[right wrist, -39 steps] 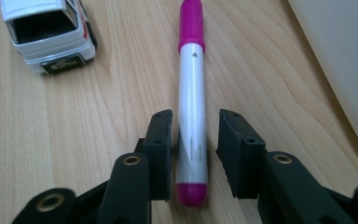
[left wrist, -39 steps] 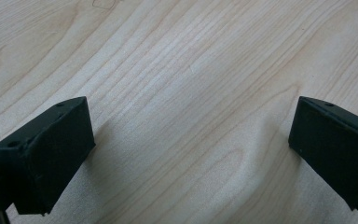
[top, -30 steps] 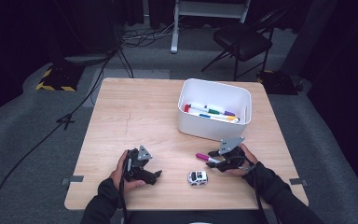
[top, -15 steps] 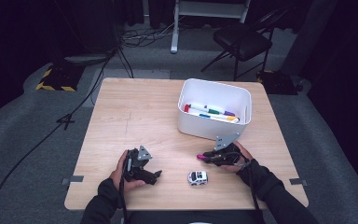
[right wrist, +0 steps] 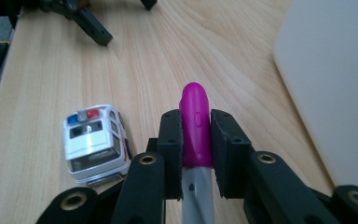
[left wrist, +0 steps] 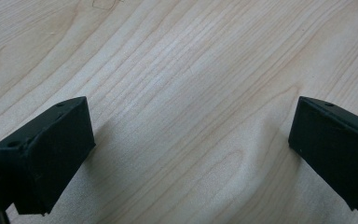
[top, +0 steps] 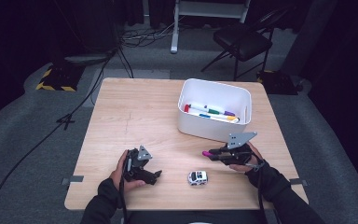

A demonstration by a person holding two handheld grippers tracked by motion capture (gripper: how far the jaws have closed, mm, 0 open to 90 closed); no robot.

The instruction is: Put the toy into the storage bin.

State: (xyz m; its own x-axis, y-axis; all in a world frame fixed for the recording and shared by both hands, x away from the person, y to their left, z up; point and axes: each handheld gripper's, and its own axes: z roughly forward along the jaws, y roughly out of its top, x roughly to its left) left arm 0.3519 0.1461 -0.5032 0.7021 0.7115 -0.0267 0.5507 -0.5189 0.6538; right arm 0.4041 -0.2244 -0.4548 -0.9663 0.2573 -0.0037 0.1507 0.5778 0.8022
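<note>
right gripper (right wrist: pixel 196 140): jaws have just been closing, now clamped on the magenta-capped marker (right wrist: pixel 196 126) | marker: cap pinched between both pads, tip jutting past them, held above the table (top: pixel 135 121) near the toy police car (right wrist: pixel 95 140) | left gripper (left wrist: pixel 186 154): jaws spread wide, nothing between them

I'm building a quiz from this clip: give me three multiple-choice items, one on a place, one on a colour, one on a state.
1. Where is the toy police car? A in the white bin B on the table between the two grippers C on the chair
2. What colour is the cap of the marker in the right gripper? A magenta B yellow C black
3. How is the left gripper? A shut on a marker B shut on the car C open

B: it sits on bare wood. A: the cap is magenta. C: the jaws stand apart over wood.
</note>
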